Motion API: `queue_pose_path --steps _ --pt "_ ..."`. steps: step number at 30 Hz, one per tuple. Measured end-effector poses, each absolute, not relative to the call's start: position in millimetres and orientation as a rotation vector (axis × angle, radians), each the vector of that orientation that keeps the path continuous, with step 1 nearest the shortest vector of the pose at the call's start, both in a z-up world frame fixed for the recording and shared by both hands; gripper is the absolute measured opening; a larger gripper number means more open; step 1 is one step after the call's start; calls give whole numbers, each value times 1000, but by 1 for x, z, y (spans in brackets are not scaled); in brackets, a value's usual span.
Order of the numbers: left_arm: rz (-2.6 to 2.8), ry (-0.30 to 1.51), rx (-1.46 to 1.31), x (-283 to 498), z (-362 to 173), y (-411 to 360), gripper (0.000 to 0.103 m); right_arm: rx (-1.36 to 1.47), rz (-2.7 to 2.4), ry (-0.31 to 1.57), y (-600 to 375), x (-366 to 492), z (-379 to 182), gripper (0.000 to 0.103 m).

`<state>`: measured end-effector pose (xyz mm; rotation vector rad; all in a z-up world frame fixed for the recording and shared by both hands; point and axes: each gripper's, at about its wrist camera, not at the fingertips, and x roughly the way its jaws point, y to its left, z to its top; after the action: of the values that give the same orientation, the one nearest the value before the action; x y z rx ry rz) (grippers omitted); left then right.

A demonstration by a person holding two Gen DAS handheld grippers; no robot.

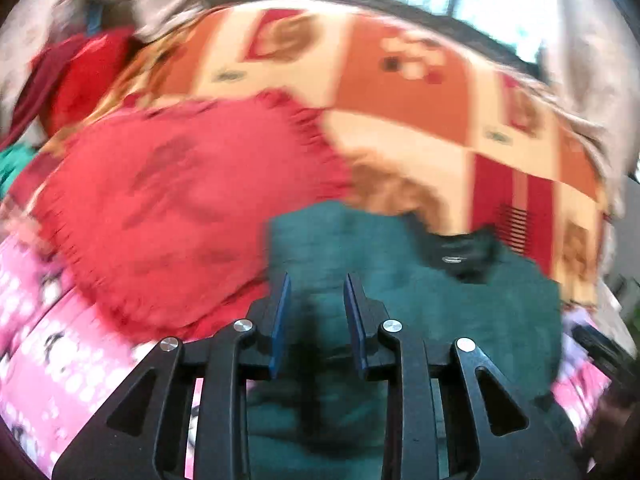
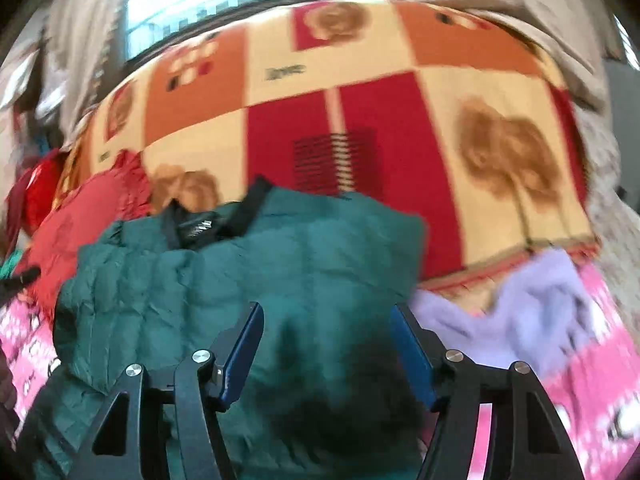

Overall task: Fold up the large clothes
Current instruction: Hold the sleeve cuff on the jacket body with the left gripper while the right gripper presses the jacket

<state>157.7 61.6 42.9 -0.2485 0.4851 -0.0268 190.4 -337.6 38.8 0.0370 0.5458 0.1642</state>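
Pink printed sheet (image 1: 52,384): covers the near left of the bed and shows again at the far right in the right wrist view.
Red fringed garment (image 1: 180,216): lies crumpled left of the jacket, its edge touching the jacket's left side; not folded.
Left gripper (image 1: 316,312): jaws a narrow way apart, nothing between the blue pads; it hovers over the jacket's near part and holds no cloth.
Green quilted jacket (image 2: 248,280): the piece in hand, lying in the middle of the bed on the sheet and the blanket, black collar (image 2: 208,224) away from the person. It looks gathered into a compact block, sides apparently turned in, though blur hides the exact layers.
Right gripper (image 2: 328,340): jaws wide apart over the jacket's near right part, gripping nothing.
Patchwork blanket (image 2: 360,92): orange, cream and red squares, spread beyond the jacket.
Lilac fluffy garment (image 2: 532,320): loose at the right, just beside the jacket, unfolded.
Progress: the jacket seems partly or nearly folded and released by both grippers; the red and lilac pieces are probably left to do.
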Motion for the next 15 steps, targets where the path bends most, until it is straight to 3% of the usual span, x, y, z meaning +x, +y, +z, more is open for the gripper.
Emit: queue_pose_path --steps 7,11,15 --pt "-114 868 -158 214 -34 8 25 66 201 763 -329 241 -15 69" --pt "-60 856 -99 225 -37 7 25 84 207 788 -331 246 -22 74" --pt "-40 855 -95 231 -39 8 25 93 189 752 -329 249 -7 74"
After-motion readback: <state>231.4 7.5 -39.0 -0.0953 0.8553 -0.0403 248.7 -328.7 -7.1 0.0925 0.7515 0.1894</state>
